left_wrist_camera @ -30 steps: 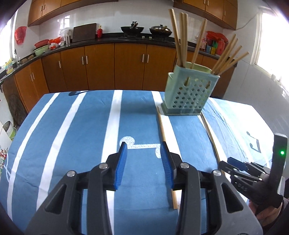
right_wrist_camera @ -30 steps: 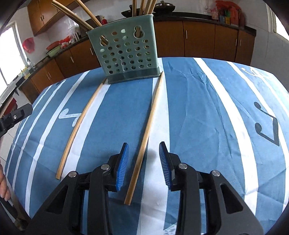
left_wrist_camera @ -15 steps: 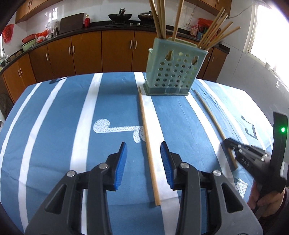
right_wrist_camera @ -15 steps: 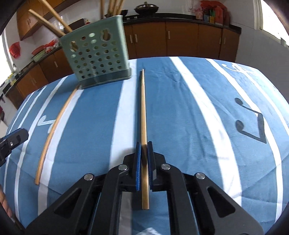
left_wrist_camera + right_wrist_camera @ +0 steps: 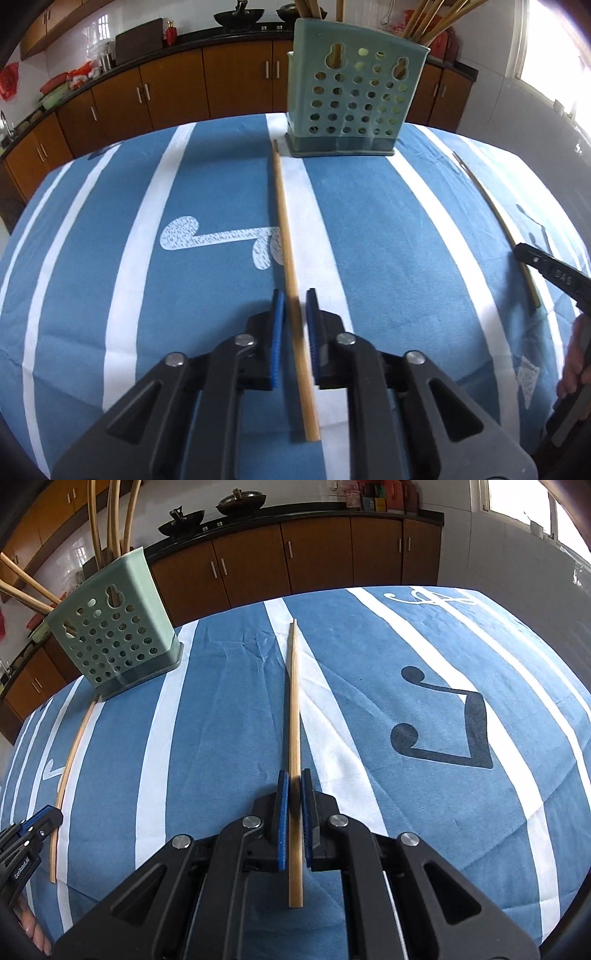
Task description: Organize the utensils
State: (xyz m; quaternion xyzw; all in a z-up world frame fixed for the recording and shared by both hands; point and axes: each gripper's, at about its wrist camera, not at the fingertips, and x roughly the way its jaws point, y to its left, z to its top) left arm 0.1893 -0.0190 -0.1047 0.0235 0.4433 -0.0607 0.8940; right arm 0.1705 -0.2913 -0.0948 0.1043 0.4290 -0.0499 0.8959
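Left wrist view
Left claw [image 5: 294, 317]: partly closed, blue pads on either side of a chopstick with a thin gap on each side; whether they are gripping it cannot be told.
Left chopstick [image 5: 284, 229]: lies on the surface, running from between the pads away toward the holder; its far tip is just beside the holder's left corner, its near end sticks out behind the pads.
Holder [image 5: 354, 92]: green perforated utensil box standing upright at the far side of the surface, with several chopsticks [image 5: 432, 18] rising from its top.
Surface [image 5: 388, 240]: covered by a blue cloth with white stripes and a white music note.
Right claw [image 5: 546, 266]: seen at the right edge, its black tip at the second chopstick [image 5: 495, 210].

Right wrist view
Right claw [image 5: 294, 805]: clenched on a chopstick, both blue pads pressed against it.
Held chopstick [image 5: 294, 701]: points straight ahead along the fingers over the cloth; whether it touches the cloth cannot be told.
Holder [image 5: 114, 627]: far left, tilted in this view, well apart from the held chopstick.
Other chopstick [image 5: 70, 753]: lies on the cloth at left, its far end by the holder's base.
Left claw [image 5: 26, 834]: at the lower left edge, by that chopstick's near end.
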